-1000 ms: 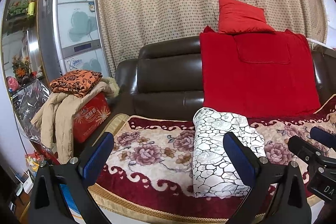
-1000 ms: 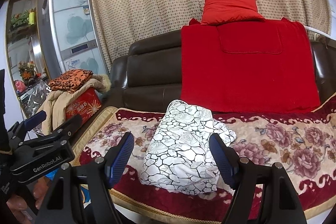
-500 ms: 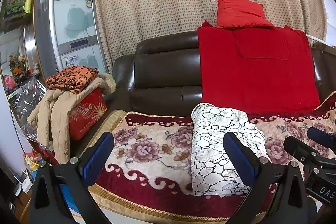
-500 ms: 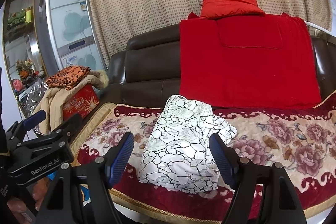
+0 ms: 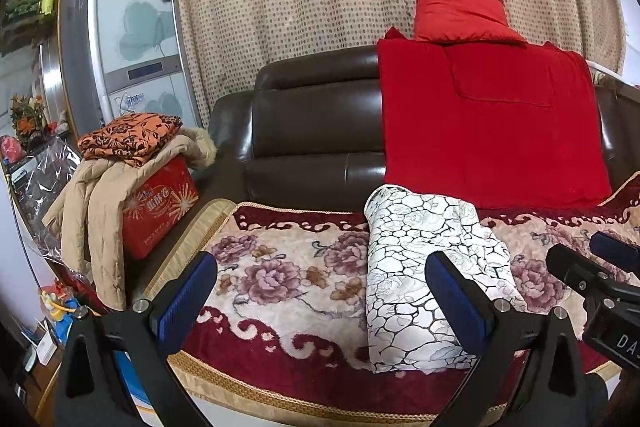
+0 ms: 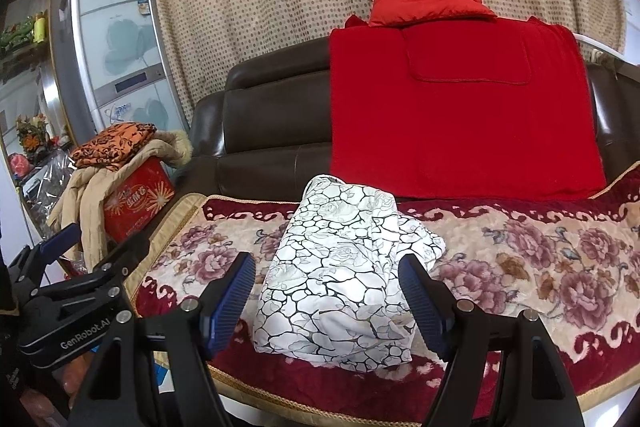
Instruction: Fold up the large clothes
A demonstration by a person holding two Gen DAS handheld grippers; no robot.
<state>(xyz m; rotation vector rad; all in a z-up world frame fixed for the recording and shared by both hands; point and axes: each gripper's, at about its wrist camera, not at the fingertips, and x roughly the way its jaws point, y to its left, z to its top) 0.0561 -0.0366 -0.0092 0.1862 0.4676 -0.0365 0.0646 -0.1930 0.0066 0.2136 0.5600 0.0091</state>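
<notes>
Here the white garment (image 6: 340, 279) with its black crackle print lies bunched on the floral sofa cover (image 6: 520, 247), near the front edge, below the red blanket (image 6: 460, 115) draped over the sofa back. In the right wrist view the right tool (image 6: 326, 301) hangs in front of it with its blue pads wide apart, gripping nothing; the bundle shows between them, seemingly beyond the tips. That view also catches the left tool (image 6: 94, 241) at the lower left edge, and part of a hand (image 6: 74, 383) beneath it. The left wrist view sets the garment (image 5: 424, 279) off to the right, and the left tool (image 5: 320, 301) stands apart over bare cover, empty. Only here does the right tool (image 5: 588, 255) appear side-on at the far right
</notes>
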